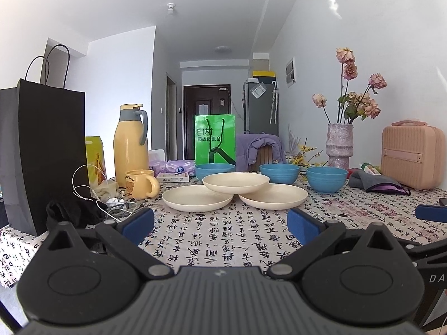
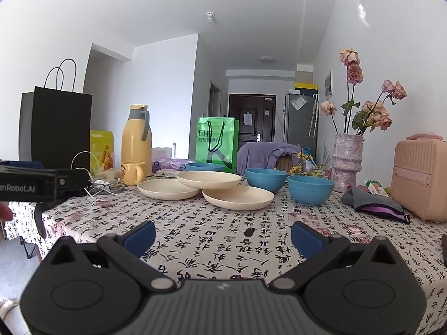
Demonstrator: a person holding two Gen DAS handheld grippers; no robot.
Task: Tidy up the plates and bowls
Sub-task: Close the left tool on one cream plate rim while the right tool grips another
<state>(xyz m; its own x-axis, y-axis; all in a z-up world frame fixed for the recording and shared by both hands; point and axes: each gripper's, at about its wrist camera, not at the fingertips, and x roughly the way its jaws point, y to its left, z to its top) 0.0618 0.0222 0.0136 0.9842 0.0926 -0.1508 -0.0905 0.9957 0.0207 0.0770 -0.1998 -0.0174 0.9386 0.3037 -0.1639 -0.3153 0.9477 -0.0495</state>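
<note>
Three cream plates point(image 1: 197, 198) and three blue bowls point(image 1: 279, 173) sit on our calligraphy-print tablecloth point(image 1: 223, 240), and as far as we can judge nothing is sorted yet. Two plates lie flat side by side with the third plate point(image 1: 235, 182) perched across their inner rims. The bowls stand singly behind them in a loose row, none nested.

Our left gripper point(image 1: 220, 222) hovers low over the cloth, short of the plates, jaws spread wide and holding nothing. Our right gripper point(image 2: 223, 236) is likewise spread and empty, also well short of the crockery. All the stacking is left to do.

Our left wrist view shows the yellow bear mug point(image 1: 141, 183) and tangled white cable point(image 1: 92, 195) plainly, with only a blue fingertip of the other tool at its right edge. Our right wrist view shows the left tool's black body from the side, and the rightmost bowl point(image 2: 310, 189) standing clear of the plates.
</note>
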